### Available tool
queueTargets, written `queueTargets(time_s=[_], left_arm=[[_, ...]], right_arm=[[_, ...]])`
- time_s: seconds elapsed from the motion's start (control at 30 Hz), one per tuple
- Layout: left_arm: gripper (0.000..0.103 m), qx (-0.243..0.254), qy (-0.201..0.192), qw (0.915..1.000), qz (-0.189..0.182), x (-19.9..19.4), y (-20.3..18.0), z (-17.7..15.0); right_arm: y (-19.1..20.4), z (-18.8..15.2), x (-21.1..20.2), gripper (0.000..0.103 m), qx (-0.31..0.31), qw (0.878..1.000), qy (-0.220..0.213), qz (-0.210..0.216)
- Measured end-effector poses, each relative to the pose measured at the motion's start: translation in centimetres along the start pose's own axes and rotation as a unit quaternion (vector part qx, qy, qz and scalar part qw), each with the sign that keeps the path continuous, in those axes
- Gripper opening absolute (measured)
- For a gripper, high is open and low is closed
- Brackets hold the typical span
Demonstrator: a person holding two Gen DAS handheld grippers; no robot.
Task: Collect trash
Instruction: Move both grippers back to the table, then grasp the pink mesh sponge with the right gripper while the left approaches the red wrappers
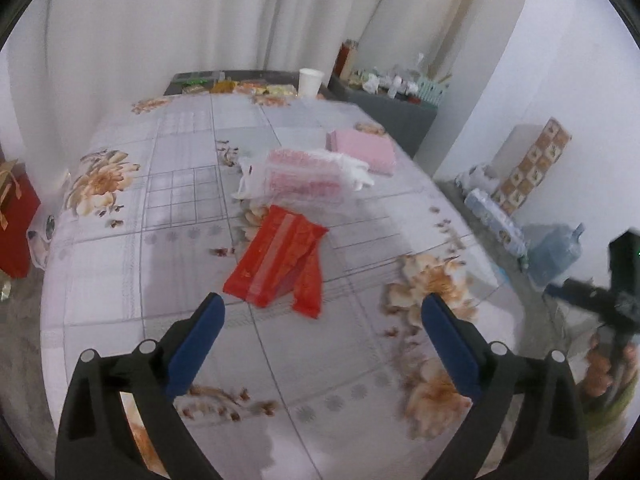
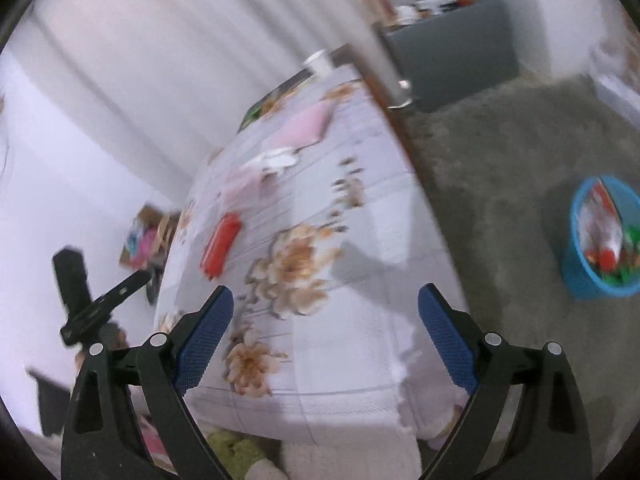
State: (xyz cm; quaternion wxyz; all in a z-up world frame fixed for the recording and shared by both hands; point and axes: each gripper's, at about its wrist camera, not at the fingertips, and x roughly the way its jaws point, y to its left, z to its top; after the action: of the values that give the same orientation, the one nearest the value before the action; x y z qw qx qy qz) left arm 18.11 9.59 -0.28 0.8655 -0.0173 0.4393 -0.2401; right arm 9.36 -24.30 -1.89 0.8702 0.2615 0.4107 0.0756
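A red plastic wrapper (image 1: pixel 276 258) lies flat on the flowered tablecloth (image 1: pixel 120 240), just beyond my left gripper (image 1: pixel 320 308), which is open and holds nothing. Farther back lie a clear bag with a red-and-white packet (image 1: pixel 308 178) and a pink packet (image 1: pixel 362 148). In the blurred right wrist view, my right gripper (image 2: pixel 326 304) is open and empty above the table's near corner; the red wrapper (image 2: pixel 221 249) lies to its left. A blue bin (image 2: pixel 600 240) with trash in it stands on the floor at the right.
A white paper cup (image 1: pixel 310 81) and snack packets stand at the table's far end. A grey side table (image 1: pixel 400 108) with clutter lies beyond. A red gift bag (image 1: pixel 14 220) is on the left; a water jug (image 1: pixel 556 252) and boxes sit on the floor at right.
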Motion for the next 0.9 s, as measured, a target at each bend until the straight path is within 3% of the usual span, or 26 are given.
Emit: queueTargets(time_s=[0.27, 0.6, 0.9], left_arm=[[0.097, 0.029, 0.037, 0.9988, 0.015, 5.4, 1.1, 1.6], [0.097, 0.032, 0.038, 0.9982, 0.034, 7.9, 1.8, 2.2], [0.097, -0.003, 0.060, 0.9979, 0.025, 9.7, 3.1, 2.0]], right_arm=[[6.0, 5.8, 3.7, 0.094, -0.138, 0.990, 0.004, -0.014], [10.3, 15.7, 15.9, 0.095, -0.305, 0.948, 0.051, -0.075], [9.8, 20.9, 26.0, 0.095, -0.325, 0.931, 0.114, -0.121]])
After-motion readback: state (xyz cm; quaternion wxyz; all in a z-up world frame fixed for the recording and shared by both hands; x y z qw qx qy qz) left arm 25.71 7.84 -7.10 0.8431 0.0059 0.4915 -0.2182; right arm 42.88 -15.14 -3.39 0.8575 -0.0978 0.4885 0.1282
